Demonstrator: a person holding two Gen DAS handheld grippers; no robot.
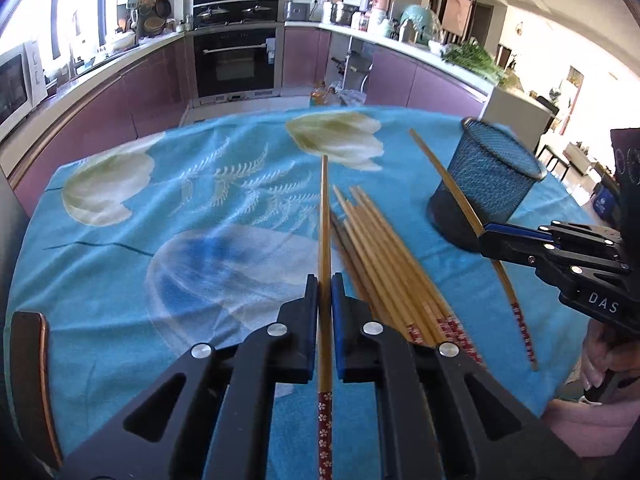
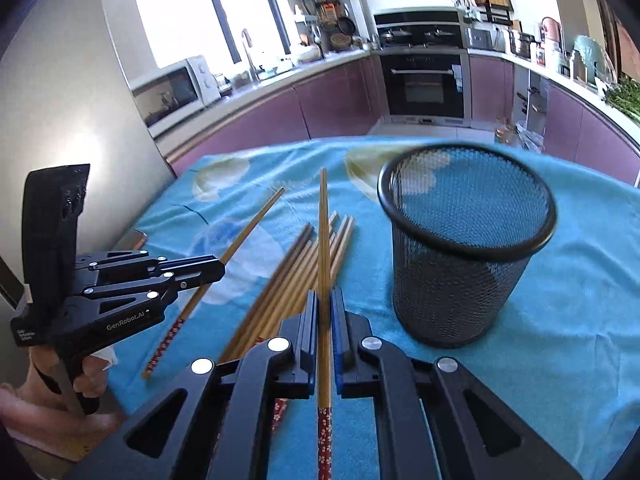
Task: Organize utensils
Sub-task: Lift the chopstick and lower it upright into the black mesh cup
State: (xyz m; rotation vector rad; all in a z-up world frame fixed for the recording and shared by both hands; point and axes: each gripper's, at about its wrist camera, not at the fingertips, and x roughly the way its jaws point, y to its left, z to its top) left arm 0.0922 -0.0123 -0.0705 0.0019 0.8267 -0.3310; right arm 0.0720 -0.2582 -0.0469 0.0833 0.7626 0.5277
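A pile of wooden chopsticks (image 1: 384, 264) with red flowered ends lies on the blue flowered tablecloth (image 1: 160, 208). My left gripper (image 1: 325, 282) is shut on one chopstick (image 1: 325, 208), which is lifted and points away along the fingers. To the right, my right gripper (image 1: 486, 240) is shut on another chopstick (image 1: 445, 180), just in front of the dark mesh cup (image 1: 488, 184). In the right wrist view, the right gripper (image 2: 324, 296) pinches its chopstick (image 2: 323, 232) above the pile (image 2: 292, 276). The left gripper (image 2: 219, 268) holds its chopstick (image 2: 254, 224) at the left. The mesh cup (image 2: 460, 260) stands upright with nothing in it.
A chair back (image 1: 28, 380) rises at the table's near left edge. Beyond the table's far edge are purple kitchen cabinets (image 1: 304, 60) and an oven (image 1: 236, 60). A person's hand (image 2: 80, 384) grips the left handle.
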